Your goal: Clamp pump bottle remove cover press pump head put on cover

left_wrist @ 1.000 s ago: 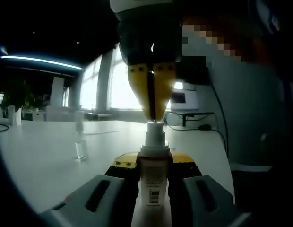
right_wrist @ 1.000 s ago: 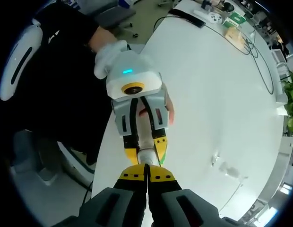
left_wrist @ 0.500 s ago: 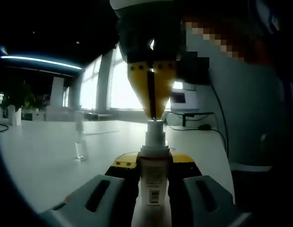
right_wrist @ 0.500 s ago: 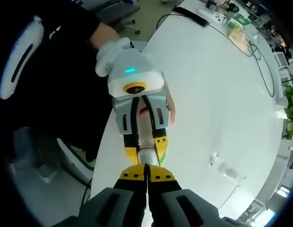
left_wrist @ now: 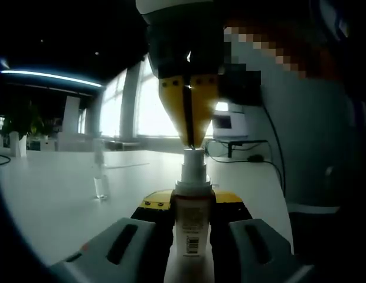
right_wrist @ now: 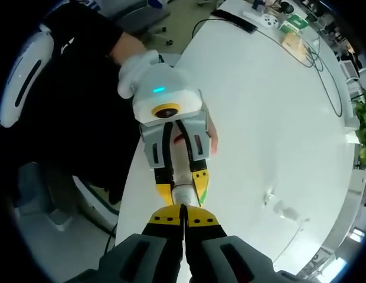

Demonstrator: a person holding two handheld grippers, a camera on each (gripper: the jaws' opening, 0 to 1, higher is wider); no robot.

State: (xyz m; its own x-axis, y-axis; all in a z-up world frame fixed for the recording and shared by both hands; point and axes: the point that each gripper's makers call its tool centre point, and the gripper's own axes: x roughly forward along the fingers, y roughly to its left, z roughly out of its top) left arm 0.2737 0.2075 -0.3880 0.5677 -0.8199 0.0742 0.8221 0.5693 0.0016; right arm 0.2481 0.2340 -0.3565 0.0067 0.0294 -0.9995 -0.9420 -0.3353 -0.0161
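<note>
At the centre of the left gripper view, the left gripper [left_wrist: 192,203] clamps the white labelled pump bottle [left_wrist: 191,227] upright over the white glossy table [left_wrist: 59,194]. The right gripper [left_wrist: 189,141], jaws together, touches the white pump head [left_wrist: 193,165]. A clear plastic cover [left_wrist: 100,177] stands centre-left, before bright windows [left_wrist: 153,112].

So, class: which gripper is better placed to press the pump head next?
The right gripper: its shut tips sit directly on the pump head, while the left gripper is clamped around the pump bottle, holding it upright.
</note>
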